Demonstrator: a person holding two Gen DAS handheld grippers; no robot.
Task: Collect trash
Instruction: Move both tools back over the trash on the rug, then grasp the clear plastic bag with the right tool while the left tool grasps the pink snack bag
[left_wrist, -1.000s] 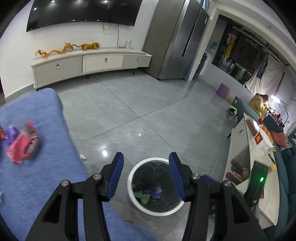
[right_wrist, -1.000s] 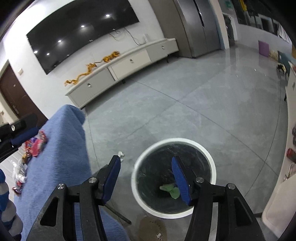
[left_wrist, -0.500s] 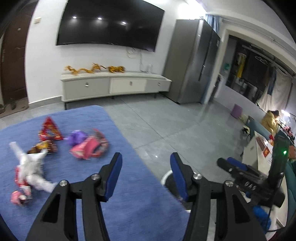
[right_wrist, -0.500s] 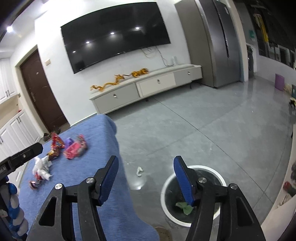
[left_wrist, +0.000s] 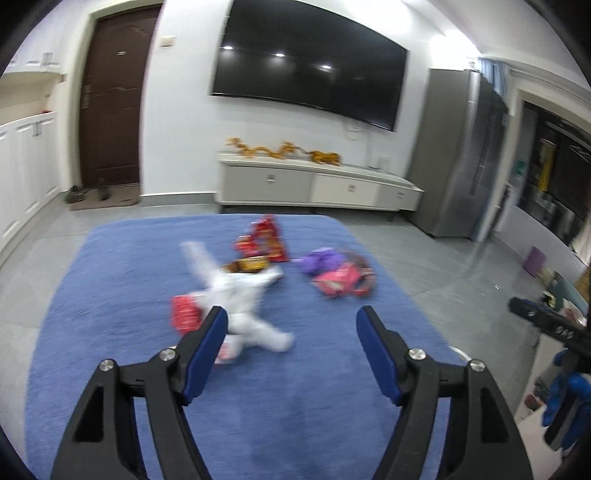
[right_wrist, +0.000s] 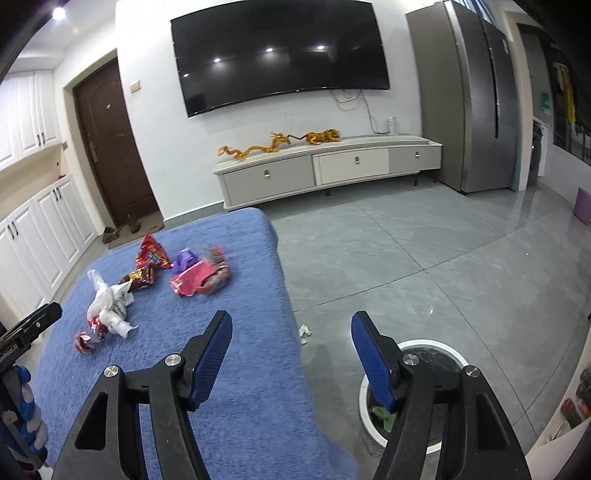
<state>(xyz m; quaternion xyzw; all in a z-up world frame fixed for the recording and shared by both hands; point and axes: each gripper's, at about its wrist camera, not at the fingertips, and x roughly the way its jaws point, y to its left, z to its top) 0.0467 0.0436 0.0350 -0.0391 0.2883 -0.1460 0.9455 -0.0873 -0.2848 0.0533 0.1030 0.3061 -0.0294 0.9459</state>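
Blue cloth (left_wrist: 110, 295) covers the table that carries the litter, and behind it stand a wall-mounted television (right_wrist: 280, 51), a low grey cabinet (right_wrist: 325, 173) and a brown door (right_wrist: 110, 147).

We hold both grippers above the near end of this cloth, tilted down toward the pile. Our left gripper (left_wrist: 290, 354) has just been widening its jaws, and nothing lies between them; it faces the white crumpled plastic bag (left_wrist: 240, 295), which sits just beyond its left finger, so we judge it is being readied for that piece. Our right gripper (right_wrist: 291, 356) has also just been opening and is likewise empty, hanging over the right edge of the table.

The trash lies in a loose cluster at the far middle of the cloth: a red snack packet (left_wrist: 264, 240) furthest back, a brown wrapper (left_wrist: 251, 263) touching the white bag, a purple wrapper (left_wrist: 319, 260) beside a pink packet (left_wrist: 338, 282), and a red and white wrapper (left_wrist: 184, 312) at the near left. The left view is blurred, so finer detail escapes us.

On the grey tile floor, close beside the table's right edge, stands the white-rimmed waste bin (right_wrist: 448, 345), with green scraps inside. That placement keeps each carry short. One small white scrap (right_wrist: 303, 329) lies on the floor between table and bin.
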